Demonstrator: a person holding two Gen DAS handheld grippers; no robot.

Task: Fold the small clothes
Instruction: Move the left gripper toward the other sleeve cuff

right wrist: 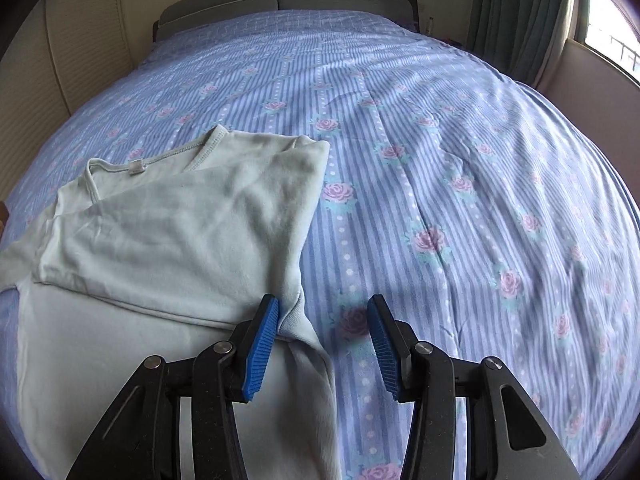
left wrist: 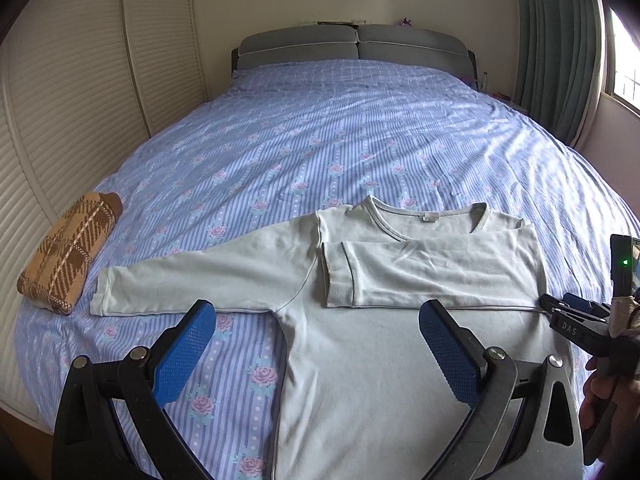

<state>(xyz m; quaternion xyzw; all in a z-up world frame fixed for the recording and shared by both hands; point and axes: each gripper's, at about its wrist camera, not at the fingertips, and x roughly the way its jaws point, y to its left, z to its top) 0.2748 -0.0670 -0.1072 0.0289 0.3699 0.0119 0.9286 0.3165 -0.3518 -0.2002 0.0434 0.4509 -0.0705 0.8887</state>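
- Jaws of the left gripper [left wrist: 318, 330] stand spread wide with nothing between the blue pads; they hover above the lower body of the pale green long-sleeved shirt [left wrist: 360, 360], and the shirt's left side edge runs down between them.
- Jaws of the right gripper [right wrist: 323, 322] are also spread, pinching nothing. The left pad [right wrist: 262, 346] touches or lies just over the shirt's right edge, at the folded corner, while the other pad sits over bare bedsheet [right wrist: 460, 168].
- From the left wrist view, the right gripper [left wrist: 560, 312] appears at the shirt's right edge, near where the folded sleeve begins.
- That shirt lies flat on the bed, neckline [left wrist: 428, 220] toward the headboard [left wrist: 356, 46].
- Its right sleeve [left wrist: 432, 276] is folded across the chest, with the cuff [left wrist: 334, 276] ending near the left armhole seam.
- Its left sleeve [left wrist: 192, 284] stretches straight out to the side, flat on the sheet.
- Well apart from the jaws, a folded brown plaid garment [left wrist: 68, 252] rests near the bed's left edge, just beyond the outstretched sleeve's cuff.
- Green curtains [left wrist: 556, 48] hang beside the window at the far right.
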